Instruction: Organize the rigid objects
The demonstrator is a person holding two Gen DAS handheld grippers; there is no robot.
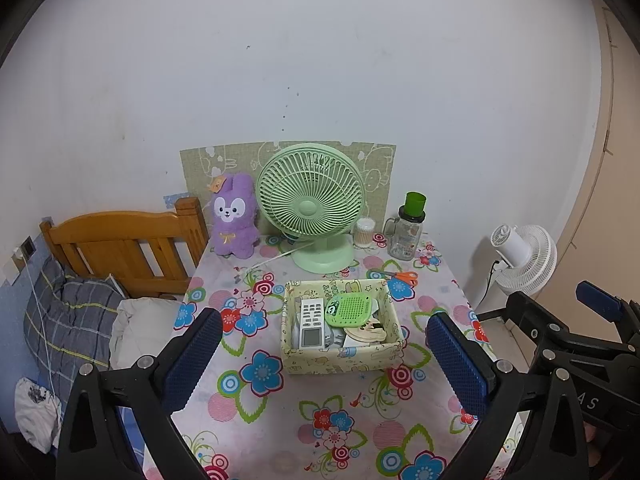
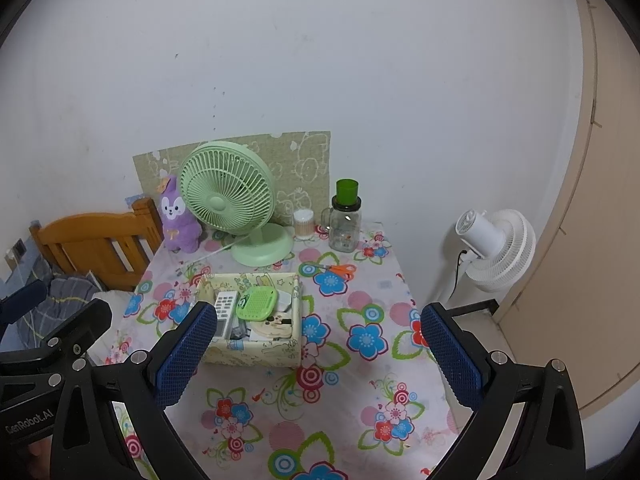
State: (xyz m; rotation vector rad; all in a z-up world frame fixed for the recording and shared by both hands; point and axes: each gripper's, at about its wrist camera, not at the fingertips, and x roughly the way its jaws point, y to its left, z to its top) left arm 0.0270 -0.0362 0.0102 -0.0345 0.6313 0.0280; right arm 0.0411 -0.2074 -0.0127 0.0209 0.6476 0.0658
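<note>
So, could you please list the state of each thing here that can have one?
Left tongs: open, empty.
Right tongs: open, empty.
Storage box: lidless, holding items.
Remote: lying in the box.
Green fan: upright.
Scissors: shut, lying flat outside the box.
Glass jar: upright, green cup on top.

A pale green plastic desk fan [image 1: 310, 208] stands at the back of a bench covered by a flowered cloth [image 1: 280, 408]. Just to its left sits a purple plush rabbit [image 1: 234, 216]. To the fan's right stand a small clear tub of cotton swabs [image 1: 365, 232] and a glass jar with a green cup on top [image 1: 409, 228]. Further right, on the floor, is a white fan [image 1: 524, 258]. Left of the fan is a wooden bed headboard [image 1: 120, 246].
</note>
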